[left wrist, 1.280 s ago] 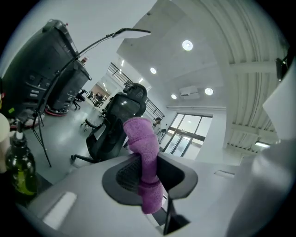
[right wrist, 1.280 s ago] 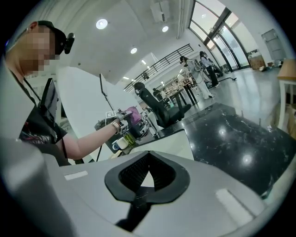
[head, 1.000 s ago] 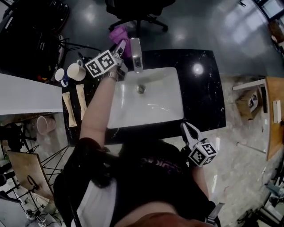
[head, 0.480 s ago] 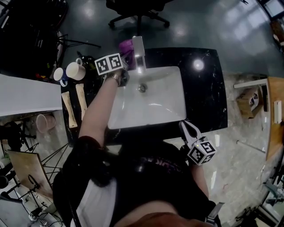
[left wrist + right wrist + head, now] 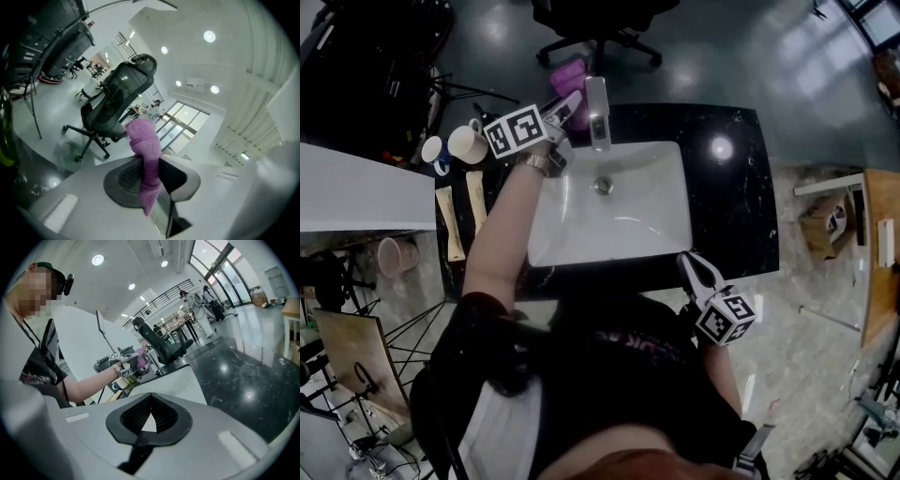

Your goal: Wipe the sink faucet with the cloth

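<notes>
In the head view the chrome faucet (image 5: pixel 597 111) stands at the far rim of the white sink (image 5: pixel 656 230), set in a black counter (image 5: pixel 727 187). My left gripper (image 5: pixel 571 101) reaches in from the left, its tips just left of the faucet, and is shut on a purple cloth (image 5: pixel 572 74) that bunches out past the jaws. In the left gripper view the cloth (image 5: pixel 144 152) hangs pinched between the jaws of that gripper (image 5: pixel 151 164). My right gripper (image 5: pixel 687 265) hovers at the sink's near right corner, shut and holding nothing (image 5: pixel 150 401).
Two mugs (image 5: pixel 471 143) stand on the counter left of the sink, with two wooden boards (image 5: pixel 459 217) nearer me. A black office chair (image 5: pixel 598 26) is on the floor beyond the counter. A white table (image 5: pixel 356 192) lies to the left.
My left gripper swung the cloth in against the faucet's left side half a second ago and has since drawn back out leftwards. The right gripper has stayed put.
</notes>
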Available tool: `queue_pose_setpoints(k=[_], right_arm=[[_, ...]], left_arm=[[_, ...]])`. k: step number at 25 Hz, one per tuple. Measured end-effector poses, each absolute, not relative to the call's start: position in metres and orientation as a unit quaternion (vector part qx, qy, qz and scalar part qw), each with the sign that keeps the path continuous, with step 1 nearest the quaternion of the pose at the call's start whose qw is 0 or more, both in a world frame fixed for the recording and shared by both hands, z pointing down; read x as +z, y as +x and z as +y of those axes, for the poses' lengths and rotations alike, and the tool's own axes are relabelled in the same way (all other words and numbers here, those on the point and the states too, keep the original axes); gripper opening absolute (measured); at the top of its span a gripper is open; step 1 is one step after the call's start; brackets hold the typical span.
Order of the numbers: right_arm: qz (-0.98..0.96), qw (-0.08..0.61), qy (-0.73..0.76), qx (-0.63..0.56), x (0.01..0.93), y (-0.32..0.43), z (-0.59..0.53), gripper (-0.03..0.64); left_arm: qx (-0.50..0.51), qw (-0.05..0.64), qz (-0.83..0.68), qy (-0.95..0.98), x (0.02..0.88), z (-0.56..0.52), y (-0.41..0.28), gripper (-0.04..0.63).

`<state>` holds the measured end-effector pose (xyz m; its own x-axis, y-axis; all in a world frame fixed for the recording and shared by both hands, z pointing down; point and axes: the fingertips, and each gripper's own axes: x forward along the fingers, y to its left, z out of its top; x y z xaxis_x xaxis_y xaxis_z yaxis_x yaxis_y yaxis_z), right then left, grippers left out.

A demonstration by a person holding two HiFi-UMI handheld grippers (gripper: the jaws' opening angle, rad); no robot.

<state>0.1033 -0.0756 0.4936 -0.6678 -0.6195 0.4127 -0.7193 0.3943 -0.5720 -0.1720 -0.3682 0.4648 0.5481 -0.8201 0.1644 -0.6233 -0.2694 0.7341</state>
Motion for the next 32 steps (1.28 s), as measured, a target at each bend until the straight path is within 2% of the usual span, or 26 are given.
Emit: queue_pose_setpoints(k=[3, 5, 8, 13, 15, 18, 24, 32], right_arm=[[-0.839, 0.057, 0.389, 0.377, 0.491, 0.1, -0.074, 0.011], [-0.844, 0.053, 0.381, 0.373, 0.489, 0.097, -0.073, 0.011], [-0.847, 0.048, 0.382, 0.366, 0.483, 0.1, -0.069, 0.011], [-0.833, 0.029, 0.411, 0.37, 0.479, 0.122, -0.061, 0.011], [-0.824, 0.022, 0.426, 0.372, 0.479, 0.132, -0.058, 0.011], [-0.815, 0.02, 0.445, 0.37, 0.48, 0.143, -0.054, 0.011], [-0.795, 0.011, 0.478, 0.374, 0.48, 0.162, -0.05, 0.011], [-0.817, 0.018, 0.425, 0.389, 0.486, 0.139, -0.062, 0.011]], left_arm=[[-0.14, 0.343, -0.446, 0.815, 0.409, -0.358, -0.171, 0.083], [-0.097, 0.283, -0.453, 0.84, 0.381, -0.354, -0.166, 0.083], [0.038, 0.192, -0.449, 0.872, 0.371, -0.349, -0.146, 0.083], [0.314, 0.066, -0.398, 0.86, 0.421, -0.347, -0.123, 0.083], [0.38, 0.013, -0.392, 0.838, 0.433, -0.357, -0.122, 0.083], [0.408, -0.014, -0.409, 0.816, 0.435, -0.387, -0.127, 0.083], [0.427, -0.02, -0.427, 0.797, 0.438, -0.423, -0.134, 0.081], [0.428, -0.068, -0.36, 0.826, 0.431, -0.319, -0.116, 0.081]])
